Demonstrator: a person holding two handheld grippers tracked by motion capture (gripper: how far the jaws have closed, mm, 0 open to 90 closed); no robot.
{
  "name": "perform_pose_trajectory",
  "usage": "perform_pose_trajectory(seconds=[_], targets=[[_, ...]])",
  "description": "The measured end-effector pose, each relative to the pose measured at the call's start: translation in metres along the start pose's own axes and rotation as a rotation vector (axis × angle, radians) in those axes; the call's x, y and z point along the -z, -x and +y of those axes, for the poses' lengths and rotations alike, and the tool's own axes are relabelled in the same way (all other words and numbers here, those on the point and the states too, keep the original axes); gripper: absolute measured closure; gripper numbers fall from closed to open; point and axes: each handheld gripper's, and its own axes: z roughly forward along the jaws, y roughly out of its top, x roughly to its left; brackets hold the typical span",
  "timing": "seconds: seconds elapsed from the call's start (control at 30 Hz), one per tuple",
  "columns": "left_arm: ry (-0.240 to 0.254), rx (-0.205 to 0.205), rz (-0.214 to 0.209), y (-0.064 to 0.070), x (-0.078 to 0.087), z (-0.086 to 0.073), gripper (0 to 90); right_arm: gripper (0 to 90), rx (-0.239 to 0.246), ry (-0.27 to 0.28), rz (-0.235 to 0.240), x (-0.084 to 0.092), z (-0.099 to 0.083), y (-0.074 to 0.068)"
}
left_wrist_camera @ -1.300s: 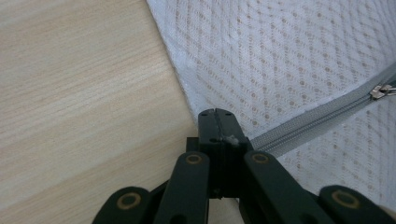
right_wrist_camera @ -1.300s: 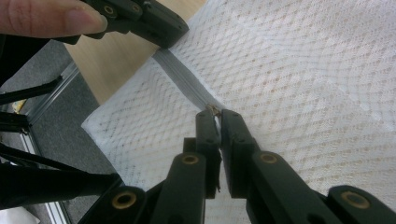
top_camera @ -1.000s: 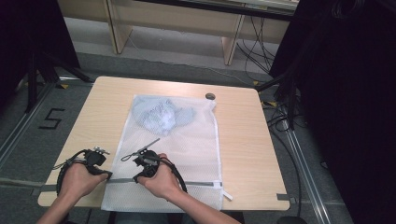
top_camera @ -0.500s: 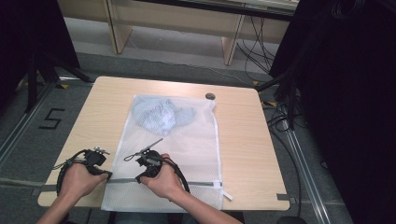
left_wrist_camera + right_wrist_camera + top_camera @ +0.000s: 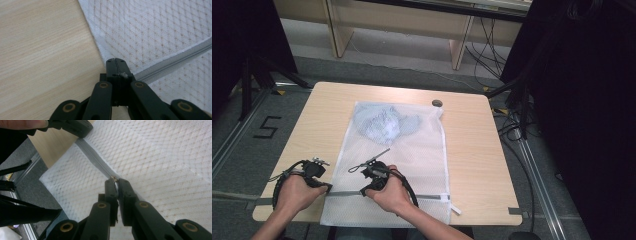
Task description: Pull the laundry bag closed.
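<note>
A white mesh laundry bag (image 5: 412, 150) lies flat on the wooden table (image 5: 472, 150), with a crumpled pale blue garment (image 5: 384, 122) inside its far end. A grey zipper (image 5: 427, 196) runs across the near end. At the bag's left edge my left gripper (image 5: 328, 188) is shut on the zipper's end (image 5: 115, 61). My right gripper (image 5: 363, 191) is a short way to the right, shut on the zipper pull (image 5: 113, 178). Behind that pull the zipper (image 5: 92, 155) runs back to the left gripper (image 5: 75, 127).
A small dark round disc (image 5: 437, 103) sits in the tabletop by the bag's far right corner. A white tab (image 5: 455, 209) sticks out at the zipper's right end. The table's near edge is just under both hands, with grey floor all around.
The right hand has edged slightly to the right along the zipper. The left hand has stayed put.
</note>
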Motion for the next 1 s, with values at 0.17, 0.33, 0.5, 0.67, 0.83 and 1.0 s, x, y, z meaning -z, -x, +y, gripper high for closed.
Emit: perform_pose_trajectory(seconds=[0.17, 0.33, 0.5, 0.67, 0.83, 1.0], targets=[[-0.003, -0.006, -0.003, -0.0007, 0.0002, 0.0001, 89.8, 87.2, -0.001, 0.006, -0.009, 0.0016, -0.0013, 0.0005], [0.001, -0.001, -0.003, -0.0002, -0.0001, 0.0000, 89.8, 87.1, -0.027, -0.002, -0.002, 0.0039, -0.0028, 0.0000], [0.000, -0.004, -0.003, -0.0005, 0.0000, 0.0000, 89.8, 87.1, 0.008, 0.012, -0.014, 0.0051, -0.0041, 0.0039], [-0.004, -0.006, 0.000, -0.0004, 0.0003, 0.0001, 89.8, 87.1, -0.003, 0.006, -0.020, 0.0078, -0.0047, 0.0031], [-0.002, -0.005, 0.000, -0.0003, 0.0002, 0.0001, 89.8, 87.1, -0.005, 0.004, -0.018, 0.0090, -0.0054, 0.0029], [-0.002, -0.006, -0.001, -0.0003, 0.0002, 0.0000, 89.8, 87.1, -0.003, 0.005, -0.022, 0.0100, -0.0057, 0.0034]])
